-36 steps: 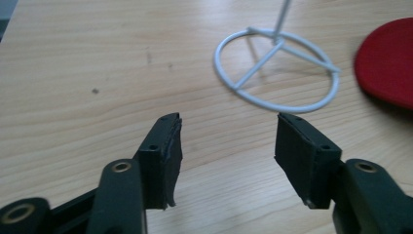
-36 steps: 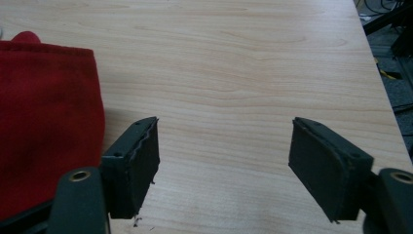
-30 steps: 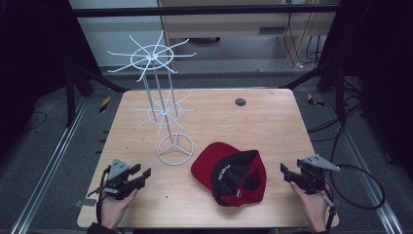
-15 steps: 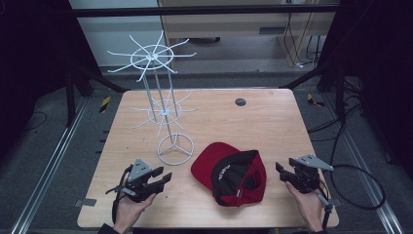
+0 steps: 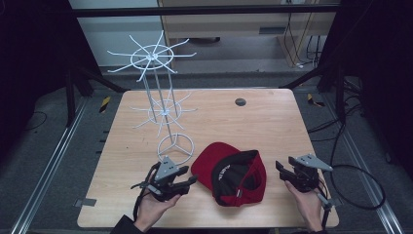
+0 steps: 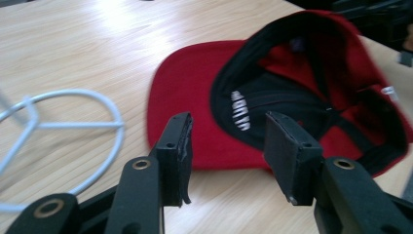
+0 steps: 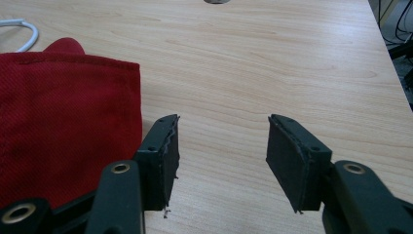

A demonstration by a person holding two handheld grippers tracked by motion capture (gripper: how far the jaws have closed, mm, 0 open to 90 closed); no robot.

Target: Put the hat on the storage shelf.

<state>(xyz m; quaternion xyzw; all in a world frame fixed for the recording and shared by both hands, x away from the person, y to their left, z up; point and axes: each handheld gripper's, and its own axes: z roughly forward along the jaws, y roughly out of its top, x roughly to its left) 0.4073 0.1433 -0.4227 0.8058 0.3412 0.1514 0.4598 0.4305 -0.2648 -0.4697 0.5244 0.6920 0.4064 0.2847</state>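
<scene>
Closing in from the left since a moment ago, the spread left gripper (image 5: 191,181) is nearing the red cap's (image 5: 233,173) brim, probably to grasp it, while the spread right gripper (image 5: 282,170) is waiting beside it.

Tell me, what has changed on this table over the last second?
The left tongs slid along the near edge toward the red cap and now sit open just short of its brim. The right tongs, also open, edged slightly toward the cap. Nothing was grabbed or released. The cap and the white wire stand stayed put.
</scene>
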